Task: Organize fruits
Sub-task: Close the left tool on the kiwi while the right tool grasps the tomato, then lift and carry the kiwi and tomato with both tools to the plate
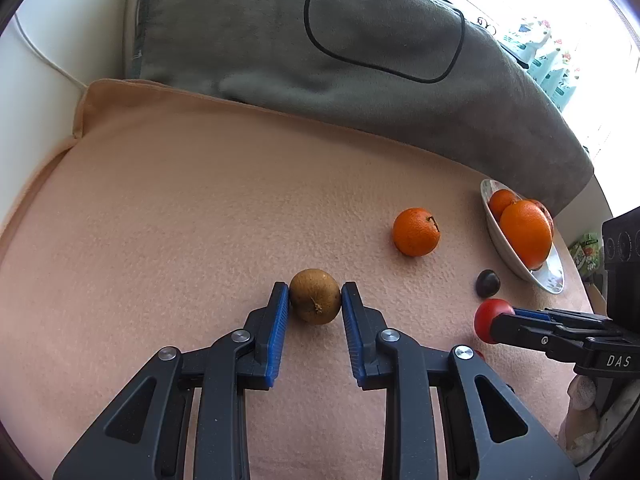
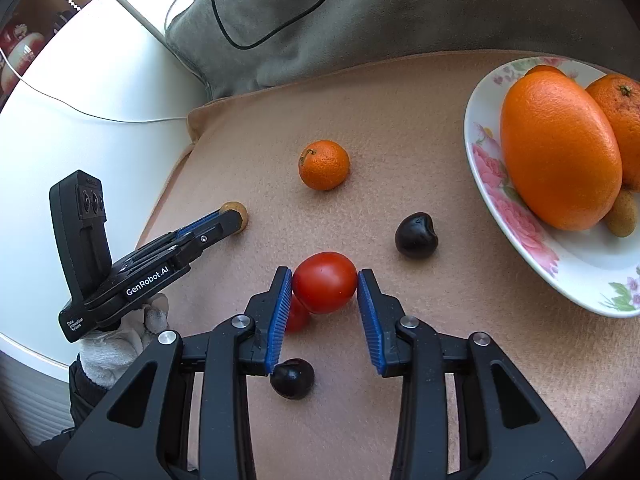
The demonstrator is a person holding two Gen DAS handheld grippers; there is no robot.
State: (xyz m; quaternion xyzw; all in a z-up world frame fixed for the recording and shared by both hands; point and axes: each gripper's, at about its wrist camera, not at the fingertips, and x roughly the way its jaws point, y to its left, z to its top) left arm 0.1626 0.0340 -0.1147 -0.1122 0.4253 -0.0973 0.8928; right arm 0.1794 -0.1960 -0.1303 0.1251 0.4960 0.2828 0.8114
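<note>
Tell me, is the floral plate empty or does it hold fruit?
It holds fruit: the floral plate carries a large orange, another orange and a small brown fruit.

Grey blanket (image 1: 360,60) behind – black cable (image 1: 384,20) looped across it.

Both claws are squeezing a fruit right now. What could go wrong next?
1. The right gripper is shut on a soft-looking red tomato; squeezing harder might squash it.
2. The left gripper pinches the round brown fruit only near the fingertips, so it might pop out when lifted.
3. The plate is already crowded by a big orange, so an added fruit could roll off onto the cloth.
</note>
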